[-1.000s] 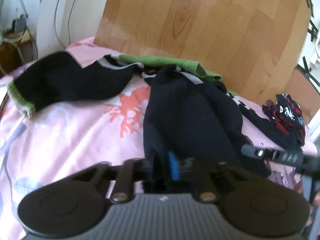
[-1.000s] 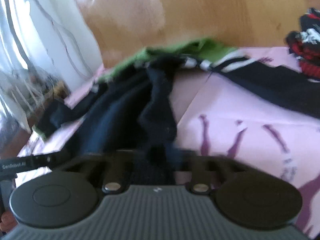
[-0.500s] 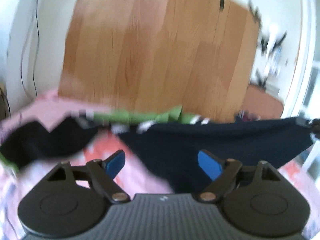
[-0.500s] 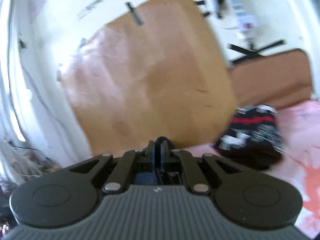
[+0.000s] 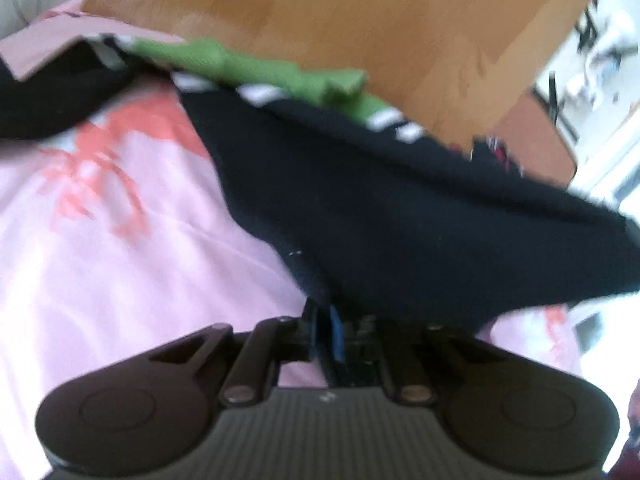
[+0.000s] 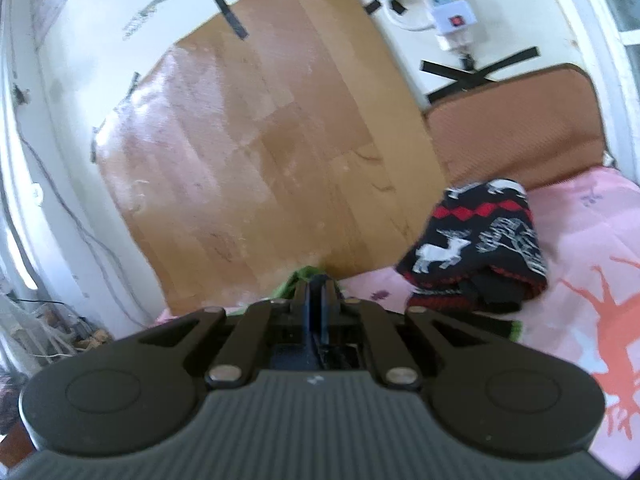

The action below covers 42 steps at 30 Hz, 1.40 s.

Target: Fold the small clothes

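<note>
A black sweater with green and white striped trim hangs stretched above the pink bed sheet. My left gripper is shut on its lower edge. My right gripper is shut with dark fabric pinched between its jaws, raised and pointing at the wooden board. A bit of the green trim shows just past its tips. A folded black, red and white reindeer sweater lies on the bed to the right.
The wooden board leans on the wall behind the bed. A brown cushion stands at the back right. A power strip and cables hang on the wall. The pink sheet has an orange print.
My left gripper was shut, opened half a second ago, and is now shut on the black sweater's edge. The right gripper lifted up from the bed and holds its fabric high.
</note>
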{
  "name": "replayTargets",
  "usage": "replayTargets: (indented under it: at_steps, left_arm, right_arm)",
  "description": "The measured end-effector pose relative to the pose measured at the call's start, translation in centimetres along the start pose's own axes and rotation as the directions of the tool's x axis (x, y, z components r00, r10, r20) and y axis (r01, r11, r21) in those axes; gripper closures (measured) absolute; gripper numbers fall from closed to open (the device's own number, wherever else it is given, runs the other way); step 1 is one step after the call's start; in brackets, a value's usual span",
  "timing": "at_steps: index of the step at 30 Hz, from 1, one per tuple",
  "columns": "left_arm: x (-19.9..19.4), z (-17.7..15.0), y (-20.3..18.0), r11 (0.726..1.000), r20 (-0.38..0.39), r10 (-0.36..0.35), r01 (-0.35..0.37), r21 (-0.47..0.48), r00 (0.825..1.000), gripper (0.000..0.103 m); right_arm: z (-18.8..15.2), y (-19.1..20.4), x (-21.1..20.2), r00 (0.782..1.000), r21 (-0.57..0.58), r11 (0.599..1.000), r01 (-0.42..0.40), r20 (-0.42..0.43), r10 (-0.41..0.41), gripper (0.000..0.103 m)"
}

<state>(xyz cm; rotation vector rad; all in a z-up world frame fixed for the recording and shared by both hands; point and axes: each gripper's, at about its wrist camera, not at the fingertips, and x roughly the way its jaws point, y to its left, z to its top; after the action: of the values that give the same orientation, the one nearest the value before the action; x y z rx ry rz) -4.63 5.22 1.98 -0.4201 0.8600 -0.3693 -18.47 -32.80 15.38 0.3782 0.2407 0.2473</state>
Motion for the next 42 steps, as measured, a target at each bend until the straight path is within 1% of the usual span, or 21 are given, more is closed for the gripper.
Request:
replayTargets:
  at_steps: [2,4,6,8,10,11,12,14,16,18,21,24,26,28,31,34,36,38,40,41,42]
  left_arm:
    - [-4.2,0.8,1.3,1.0,0.096,0.02,-0.021,0.006,0.995,0.096]
    - [-10.0,1.2,3.7,0.998,0.204,0.056,-0.055,-0.011,0.977,0.096]
    - [-15.0,0.9,6.1,0.993,0.285,0.119,-0.107,-0.058,0.951,0.096]
    - [-18.5,0.0,8.4,0.984,0.318,0.174,-0.149,-0.102,0.932,0.096]
    - [-20.0,-1.3,10.2,0.972,0.317,0.22,-0.18,-0.151,0.923,0.095]
    - [-20.3,-1.9,10.7,0.962,0.321,0.259,-0.213,-0.172,0.911,0.096]
    - [-20.2,-2.3,11.2,0.95,0.326,0.301,-0.252,-0.184,0.896,0.096]
    - [-19.3,-1.8,11.6,0.933,0.312,0.346,-0.288,-0.216,0.885,0.096]
    - [-18.7,-1.3,11.7,0.938,0.306,0.327,-0.268,-0.219,0.894,0.094]
    - [-17.6,-0.4,10.6,0.95,0.316,0.3,-0.253,-0.181,0.9,0.092]
    - [-15.2,1.8,9.0,0.969,0.309,0.241,-0.211,-0.128,0.92,0.087]
    - [-11.6,4.8,7.4,0.986,0.27,0.159,-0.142,-0.083,0.95,0.074]
    - [-8.4,7.4,6.4,0.994,0.232,0.096,-0.081,-0.075,0.968,0.058]
    - [-4.9,10.0,5.8,0.997,0.185,0.017,-0.002,-0.08,0.983,0.053]
    - [1.4,13.5,5.1,0.99,0.083,-0.051,0.062,-0.125,0.995,0.053]
    - [7.3,16.3,5.3,0.979,0.008,-0.075,0.075,-0.187,0.997,0.053]
    - [10.8,17.6,5.6,0.971,-0.032,-0.079,0.069,-0.228,0.996,0.059]
    - [13.4,19.1,5.4,0.976,-0.052,-0.028,0.016,-0.219,0.998,0.085]
    - [14.8,21.5,5.2,0.983,-0.017,0.022,-0.025,-0.183,1.0,0.09]
    - [15.1,23.1,5.5,0.981,0.024,0.048,-0.042,-0.187,0.999,0.095]
    - [15.2,24.7,5.9,0.977,0.072,0.079,-0.063,-0.203,0.994,0.095]
  right_arm:
    - [0.7,0.5,-0.9,0.999,-0.022,0.999,-0.047,-0.028,0.046,0.095]
    - [0.7,1.2,-1.4,0.988,-0.065,0.99,-0.123,-0.106,0.116,0.095]
    - [0.0,1.8,-2.1,0.956,-0.093,0.969,-0.23,-0.21,0.206,0.096]
    - [-1.6,2.3,-2.8,0.875,-0.062,0.916,-0.397,-0.328,0.357,0.097]
    - [-4.0,2.8,-3.4,0.743,-0.001,0.827,-0.562,-0.442,0.503,0.097]
    - [-5.2,3.2,-3.6,0.712,-0.015,0.809,-0.588,-0.483,0.509,0.096]
    - [-6.2,3.2,-3.4,0.72,-0.053,0.817,-0.574,-0.508,0.473,0.096]
    - [-6.9,2.1,-2.1,0.764,-0.057,0.867,-0.495,-0.505,0.402,0.092]
    - [-6.3,-0.5,0.0,0.828,0.01,0.933,-0.36,-0.457,0.324,0.09]
    - [-5.2,-2.7,1.9,0.896,0.039,0.981,-0.19,-0.402,0.189,0.085]
    - [-4.2,-6.1,4.1,0.937,0.137,0.99,0.044,-0.348,0.006,0.069]
    - [-4.4,-9.4,5.7,0.951,0.322,0.94,0.113,-0.309,-0.009,0.062]
    - [-4.6,-10.6,6.8,0.956,0.392,0.908,0.148,-0.292,-0.03,0.058]
    - [-4.7,-11.7,8.0,0.955,0.452,0.871,0.194,-0.289,-0.063,0.053]
    - [-5.3,-12.6,9.7,0.949,0.539,0.806,0.245,-0.302,-0.086,0.051]
    - [-5.4,-13.0,10.4,0.955,0.589,0.768,0.25,-0.281,-0.096,0.051]
    - [-5.4,-13.2,10.9,0.959,0.612,0.75,0.252,-0.26,-0.11,0.051]
    - [-5.4,-13.2,11.3,0.963,0.623,0.74,0.254,-0.233,-0.135,0.052]
    - [-5.4,-12.9,12.0,0.959,0.599,0.752,0.275,-0.222,-0.174,0.064]
    - [-5.5,-12.8,12.5,0.952,0.573,0.763,0.301,-0.227,-0.205,0.087]
    - [-5.6,-12.7,13.0,0.942,0.544,0.771,0.331,-0.238,-0.236,0.093]
